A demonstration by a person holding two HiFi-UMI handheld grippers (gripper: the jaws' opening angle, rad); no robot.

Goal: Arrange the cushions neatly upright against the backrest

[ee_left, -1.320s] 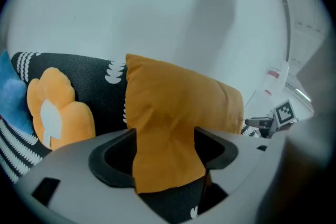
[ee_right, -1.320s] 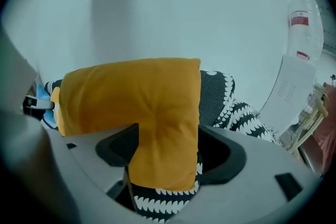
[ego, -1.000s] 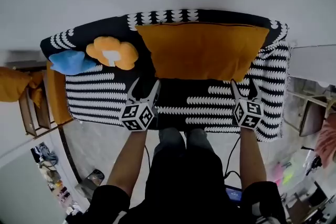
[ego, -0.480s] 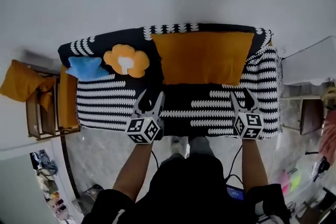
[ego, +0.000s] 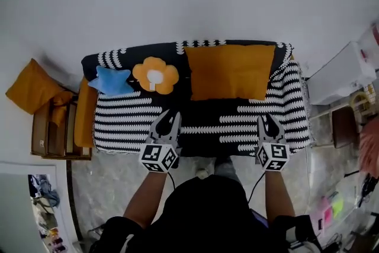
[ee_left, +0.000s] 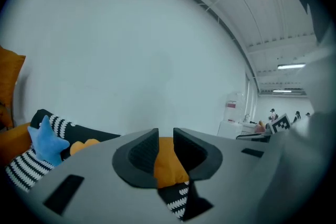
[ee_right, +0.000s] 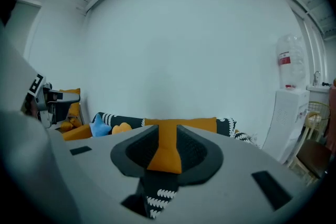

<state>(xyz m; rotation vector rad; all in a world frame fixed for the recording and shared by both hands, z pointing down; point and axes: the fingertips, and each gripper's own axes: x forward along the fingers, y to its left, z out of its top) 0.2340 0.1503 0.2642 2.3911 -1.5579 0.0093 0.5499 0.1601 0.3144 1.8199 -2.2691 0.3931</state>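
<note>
While both tools hung near the front edge, the sofa draped in a black-and-white patterned throw (ego: 136,127) carried three cushions along its far backrest. The loose throw looked like the main hazard: a jaw catching a fold could have dragged the cover forward and tipped everything leaning on it.

The large rectangular orange fabric cushion (ego: 230,71) stood upright at the right of the backrest and seemed the most stable, though a bump on its near lower edge might have slid it flat. A flat orange cushion (ego: 86,112) lay along the sofa's left arm and another orange cushion (ego: 32,87) sat on the wooden side rack (ego: 44,142) further left; if these belonged to the set, the job was probably unfinished.

The orange flower-shaped cushion with a white centre (ego: 155,75) and the blue star-shaped cushion (ego: 112,81) leaned side by side left of the big one. Their lobed outlines gave little base, so either could have slumped or rolled.

The left tool (ego: 169,117) and right tool (ego: 267,121) were empty, their jaws just drawn nearly together with a narrow gap. Reaching in like that would likely have shoved a cushion instead of gripping it.
</note>
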